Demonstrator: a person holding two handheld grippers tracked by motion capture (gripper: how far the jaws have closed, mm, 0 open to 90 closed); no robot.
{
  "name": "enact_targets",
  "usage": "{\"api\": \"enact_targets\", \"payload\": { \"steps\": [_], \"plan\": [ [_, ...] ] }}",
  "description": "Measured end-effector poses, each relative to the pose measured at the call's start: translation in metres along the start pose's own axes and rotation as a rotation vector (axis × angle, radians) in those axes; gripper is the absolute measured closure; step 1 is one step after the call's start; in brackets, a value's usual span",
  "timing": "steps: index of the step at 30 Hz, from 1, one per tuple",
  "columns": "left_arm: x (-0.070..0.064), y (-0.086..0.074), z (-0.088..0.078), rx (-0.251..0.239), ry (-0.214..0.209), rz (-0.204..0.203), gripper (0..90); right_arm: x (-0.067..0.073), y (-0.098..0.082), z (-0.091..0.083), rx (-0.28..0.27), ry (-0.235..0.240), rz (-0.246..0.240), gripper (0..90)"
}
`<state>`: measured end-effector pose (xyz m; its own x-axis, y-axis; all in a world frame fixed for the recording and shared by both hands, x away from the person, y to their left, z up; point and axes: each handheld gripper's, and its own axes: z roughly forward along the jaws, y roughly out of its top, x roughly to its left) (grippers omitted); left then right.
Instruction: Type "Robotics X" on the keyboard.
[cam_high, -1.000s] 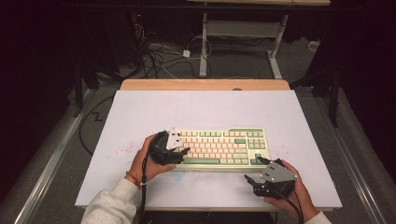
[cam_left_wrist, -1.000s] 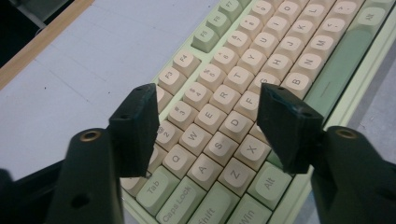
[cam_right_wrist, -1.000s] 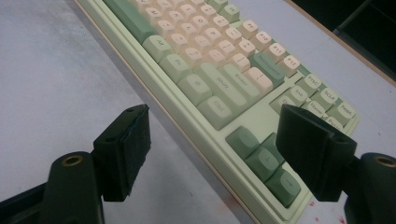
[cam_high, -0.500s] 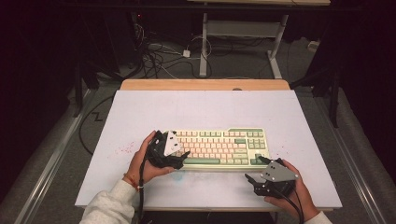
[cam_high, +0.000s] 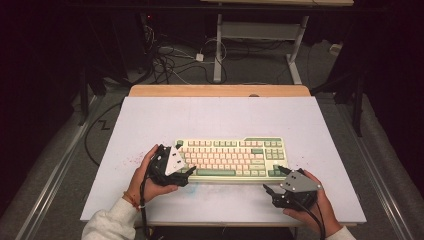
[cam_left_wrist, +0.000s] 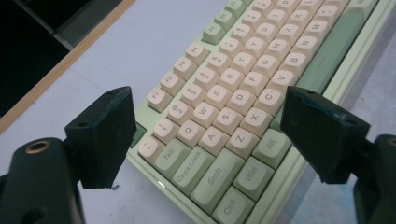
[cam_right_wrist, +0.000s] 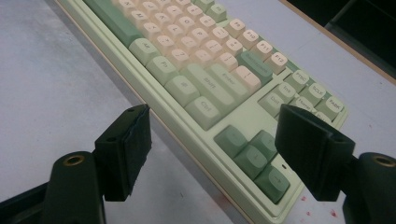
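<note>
**At the near edge of the table: jaws spread wide at both ends of the keyboard**

Down at 6 o'clock on the white table (cam_high: 150, 120), a pale green keyboard (cam_high: 230, 159), long side facing the person. At its 9 o'clock end, the left gripper (cam_high: 186, 172), jaws just sprung wider and now fully released, straddling the corner with Tab, Caps Lock, Shift and Ctrl between them in the left gripper view (cam_left_wrist: 205, 135). Nothing pinched: black pads (cam_left_wrist: 109, 135) clear of the case on both sides. Against the frames a second ago, nudged a touch leftward and lower along that short edge.

Over at 4 o'clock of the keyboard, the right gripper (cam_high: 274, 181), parked in the same spot as a second ago, jaws likewise released and empty, the arrow-key corner framed between them in the right gripper view (cam_right_wrist: 212, 140).

Reading that: probably a two-ended grasp lining up, with neither side clamped yet. Next call, most likely both jaws onto the case edges.

No containers anywhere on the table; nothing to report inside any.
</note>
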<state>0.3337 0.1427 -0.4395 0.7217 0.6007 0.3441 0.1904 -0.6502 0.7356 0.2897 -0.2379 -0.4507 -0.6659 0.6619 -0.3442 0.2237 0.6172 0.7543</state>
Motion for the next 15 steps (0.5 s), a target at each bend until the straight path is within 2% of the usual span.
{"api": "enact_targets", "payload": {
  "steps": [15],
  "plan": [
    [-0.002,-0.009,-0.012,-0.007,0.002,-0.014,17.5,-0.001,0.002,0.000,-0.001,-0.012,-0.004,27.4]
  ]
}}
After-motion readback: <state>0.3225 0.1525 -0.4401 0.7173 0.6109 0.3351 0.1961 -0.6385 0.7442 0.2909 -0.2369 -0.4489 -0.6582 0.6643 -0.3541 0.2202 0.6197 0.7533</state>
